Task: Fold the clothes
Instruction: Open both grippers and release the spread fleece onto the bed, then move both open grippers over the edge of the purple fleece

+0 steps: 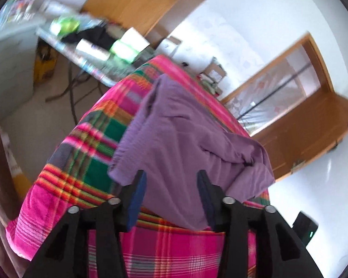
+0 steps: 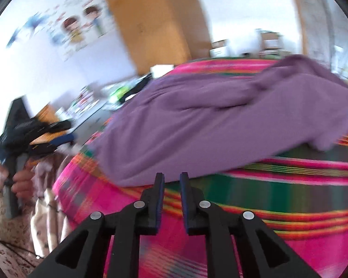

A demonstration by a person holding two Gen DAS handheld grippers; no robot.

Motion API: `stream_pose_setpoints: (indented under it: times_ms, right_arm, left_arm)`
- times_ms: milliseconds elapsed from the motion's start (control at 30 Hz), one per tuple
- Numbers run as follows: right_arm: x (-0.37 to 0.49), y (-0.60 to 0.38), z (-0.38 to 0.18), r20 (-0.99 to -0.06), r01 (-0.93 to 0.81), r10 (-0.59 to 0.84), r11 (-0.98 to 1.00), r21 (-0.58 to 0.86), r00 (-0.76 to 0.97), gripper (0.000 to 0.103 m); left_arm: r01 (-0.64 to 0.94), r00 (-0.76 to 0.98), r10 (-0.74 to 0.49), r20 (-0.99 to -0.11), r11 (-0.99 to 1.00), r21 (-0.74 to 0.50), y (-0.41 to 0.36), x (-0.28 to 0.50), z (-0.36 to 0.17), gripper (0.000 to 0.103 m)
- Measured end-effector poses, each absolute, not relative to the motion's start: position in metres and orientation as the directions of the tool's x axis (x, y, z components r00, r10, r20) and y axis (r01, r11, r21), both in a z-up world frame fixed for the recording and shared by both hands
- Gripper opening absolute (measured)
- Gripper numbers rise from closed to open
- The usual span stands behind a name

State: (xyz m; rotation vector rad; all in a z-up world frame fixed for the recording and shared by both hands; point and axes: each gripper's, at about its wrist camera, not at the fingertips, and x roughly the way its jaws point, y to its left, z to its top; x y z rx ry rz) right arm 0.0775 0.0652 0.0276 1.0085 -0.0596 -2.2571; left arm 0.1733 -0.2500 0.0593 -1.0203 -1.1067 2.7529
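Note:
A purple garment (image 1: 181,139) lies crumpled on a table covered with a pink plaid cloth (image 1: 85,162). My left gripper (image 1: 171,180) hangs just above the garment's near edge, jaws wide open, the pads clear of the fabric. In the right wrist view the garment (image 2: 208,120) spreads across the table, one fold bunched at the far right. My right gripper (image 2: 172,179) sits at its near hem with a narrow gap between the fingers and only the plaid cloth (image 2: 290,190) showing through it. At the left of that view, blurred, a hand (image 2: 20,183) holds the left gripper (image 2: 65,132).
A cluttered side table (image 1: 85,46) with boxes and dark cloth stands beyond the plaid table. A wooden door (image 1: 313,134) is at the right and a wooden wardrobe (image 2: 155,23) at the back. A black device with a green light (image 1: 306,227) shows at the lower right.

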Motion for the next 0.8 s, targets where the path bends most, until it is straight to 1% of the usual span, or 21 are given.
stream_pose_setpoints:
  times_ms: [133, 233, 333, 467, 600, 667, 733, 800]
  right_arm:
    - [0.062, 0.122, 0.034, -0.632, 0.413, -0.509, -0.857, 0.309, -0.585, 0.016]
    - [0.050, 0.166, 0.041, -0.623, 0.304, -0.442, -0.897, 0.322, -0.645, 0.017]
    - [0.039, 0.198, 0.048, -0.608, 0.240, -0.410, -0.908, 0.344, -0.680, 0.018]
    - [0.019, 0.232, 0.055, -0.610, 0.170, -0.367, -0.919, 0.357, -0.702, 0.023]
    - [0.002, 0.259, 0.061, -0.607, 0.127, -0.338, -0.923, 0.363, -0.719, 0.027]
    - [-0.008, 0.267, 0.063, -0.608, 0.120, -0.328, -0.926, 0.357, -0.723, 0.027]
    - [-0.018, 0.272, 0.062, -0.607, 0.113, -0.348, -0.914, 0.391, -0.715, 0.027]
    - [-0.031, 0.279, 0.066, -0.598, 0.102, -0.359, -0.902, 0.419, -0.717, 0.027]
  left_arm:
    - [0.108, -0.791, 0.277, -0.546, -0.815, -0.570, -0.210, 0.162, 0.077, 0.054]
    - [0.011, -0.758, 0.352, -0.548, -0.835, -0.550, -0.177, 0.141, 0.082, 0.054]
    - [-0.057, -0.705, 0.418, -0.573, -0.839, -0.541, -0.144, 0.114, 0.076, 0.054]
    - [-0.151, -0.626, 0.469, -0.623, -0.856, -0.494, -0.096, 0.084, 0.065, 0.054]
    - [-0.213, -0.575, 0.488, -0.657, -0.864, -0.456, -0.061, 0.064, 0.056, 0.054]
    - [-0.220, -0.575, 0.468, -0.672, -0.879, -0.423, -0.048, 0.057, 0.054, 0.054]
    - [-0.238, -0.574, 0.458, -0.679, -0.886, -0.398, -0.038, 0.049, 0.053, 0.054]
    - [-0.253, -0.561, 0.470, -0.681, -0.881, -0.399, -0.030, 0.040, 0.053, 0.054]
